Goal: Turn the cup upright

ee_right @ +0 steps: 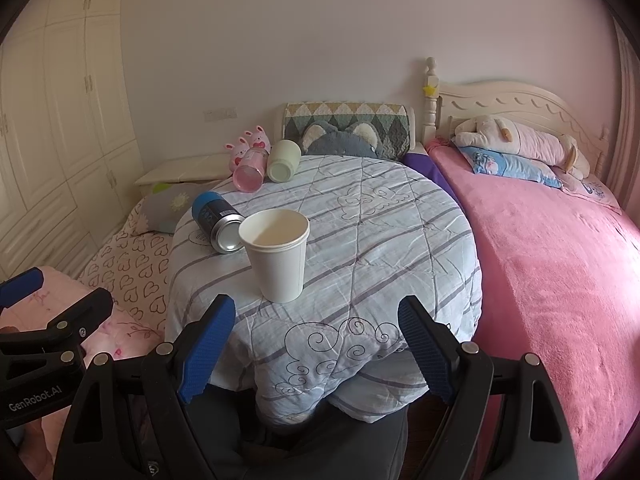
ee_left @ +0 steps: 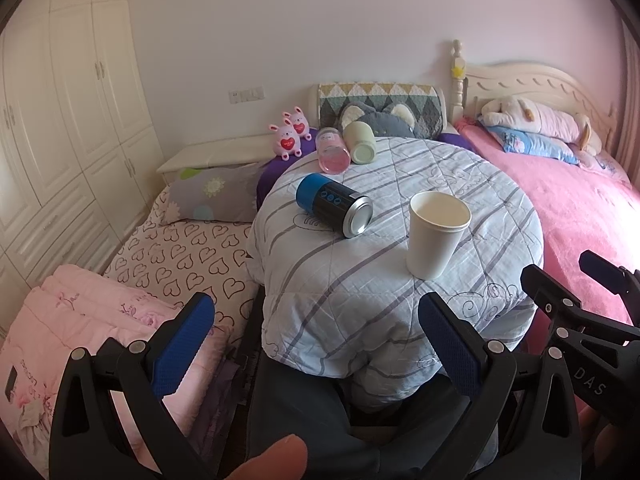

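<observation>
A white paper cup [ee_left: 434,236] [ee_right: 277,254] stands upright, mouth up, on the round table under a striped quilt [ee_left: 400,280] [ee_right: 360,240]. A blue and black cup [ee_left: 334,204] [ee_right: 218,222] lies on its side to its left. A pink cup [ee_left: 332,150] [ee_right: 251,170] and a pale green cup [ee_left: 360,143] [ee_right: 283,161] lie on their sides at the table's far edge. My left gripper [ee_left: 316,344] is open and empty, short of the table's near edge. My right gripper [ee_right: 316,348] is open and empty, just before the white cup.
A pink bed [ee_right: 560,260] with plush toys lies right of the table. A heart-print bed [ee_left: 180,256] with a folded pink quilt [ee_left: 80,320] lies left. Pink rabbit toys [ee_left: 290,136] and a grey cushion [ee_left: 376,118] sit behind the table. A white wardrobe [ee_left: 60,120] fills the left wall.
</observation>
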Demonstrator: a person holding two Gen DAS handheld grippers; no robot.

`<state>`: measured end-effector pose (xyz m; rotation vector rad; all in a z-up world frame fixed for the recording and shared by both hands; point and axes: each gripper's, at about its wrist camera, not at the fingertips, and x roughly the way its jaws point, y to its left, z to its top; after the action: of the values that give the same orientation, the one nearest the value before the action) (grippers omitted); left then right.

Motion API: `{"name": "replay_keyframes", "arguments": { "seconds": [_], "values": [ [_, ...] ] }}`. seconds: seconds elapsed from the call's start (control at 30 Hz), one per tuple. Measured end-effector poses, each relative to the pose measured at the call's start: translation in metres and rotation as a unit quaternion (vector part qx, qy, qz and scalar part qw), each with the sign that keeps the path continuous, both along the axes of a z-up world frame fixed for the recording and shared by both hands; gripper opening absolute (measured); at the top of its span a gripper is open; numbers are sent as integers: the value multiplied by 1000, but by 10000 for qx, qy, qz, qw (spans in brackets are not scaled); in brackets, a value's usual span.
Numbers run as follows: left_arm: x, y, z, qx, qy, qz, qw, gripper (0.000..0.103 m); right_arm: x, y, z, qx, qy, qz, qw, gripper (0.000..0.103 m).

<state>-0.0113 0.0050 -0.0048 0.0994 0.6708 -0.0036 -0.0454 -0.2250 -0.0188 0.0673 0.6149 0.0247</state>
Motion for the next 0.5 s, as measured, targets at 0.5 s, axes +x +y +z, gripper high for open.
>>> {"name": "replay_keyframes", "arguments": {
  "seconds": [0.5],
  "values": [
    [0, 2, 2, -15, -6, -18, 10000, 103, 0, 1, 0, -4, -1, 4, 10000, 85]
  ]
}}
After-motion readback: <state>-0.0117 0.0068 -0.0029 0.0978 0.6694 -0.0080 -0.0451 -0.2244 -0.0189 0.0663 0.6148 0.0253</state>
